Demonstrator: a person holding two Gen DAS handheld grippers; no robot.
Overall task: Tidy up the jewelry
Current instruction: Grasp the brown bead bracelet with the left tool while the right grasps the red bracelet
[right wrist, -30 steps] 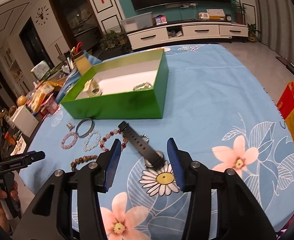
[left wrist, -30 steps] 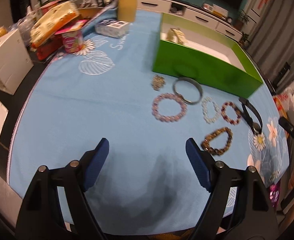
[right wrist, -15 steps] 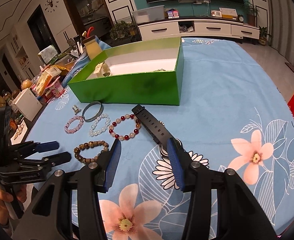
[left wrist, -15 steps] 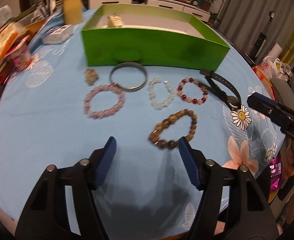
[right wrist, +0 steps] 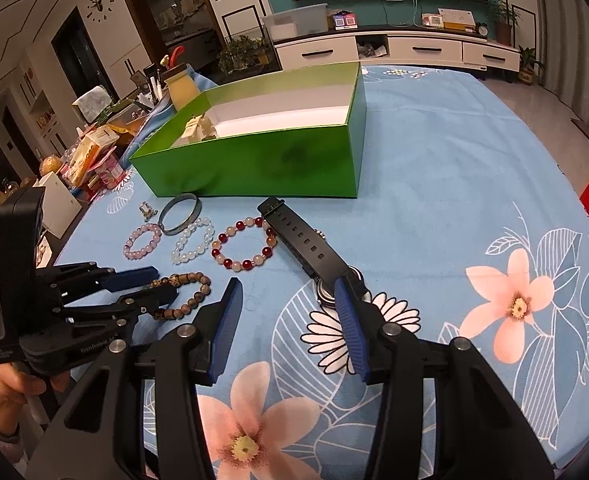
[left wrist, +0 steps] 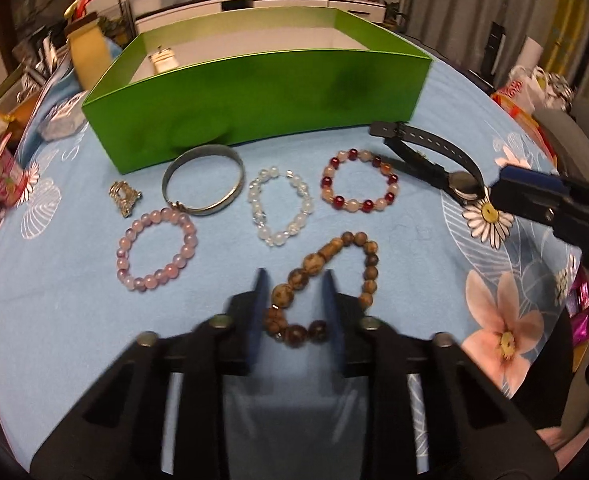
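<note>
Left gripper (left wrist: 294,280) low centre in its own view, jaws just been closing, now pinched on the near-left side of the brown bead bracelet (left wrist: 326,276) on the blue tabletop (left wrist: 62,292). Bracelet loop runs lower left to upper right. "GenRobot" readable on that gripper's body. Right gripper (right wrist: 288,320) half open, gripping nothing, black watch (right wrist: 310,248) just past its right jaw, strap pointing up-left toward the green box (right wrist: 254,168).

Two close downward views (shared bracelets)
</note>
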